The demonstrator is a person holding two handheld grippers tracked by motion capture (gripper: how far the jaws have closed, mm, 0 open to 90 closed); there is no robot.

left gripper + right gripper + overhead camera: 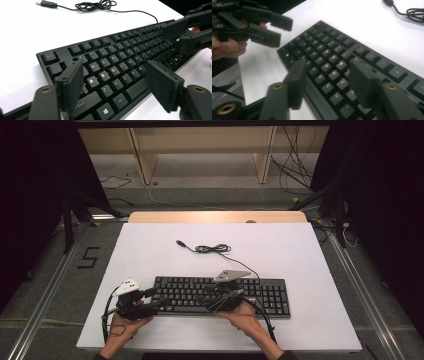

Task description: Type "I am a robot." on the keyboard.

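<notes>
The keyboard (222, 296) lies flat near the front edge of the white bench (150, 250), its cable (215, 249) coiled behind it. Both tongs hover wide and empty over the keys: the left tongs (156, 301) at the keyboard's left end, the right tongs (210, 302) near its middle. Closing low could snag keycaps or press keys. An uneven grab may skew the keyboard towards the bench edge, or tug the cable.
</notes>
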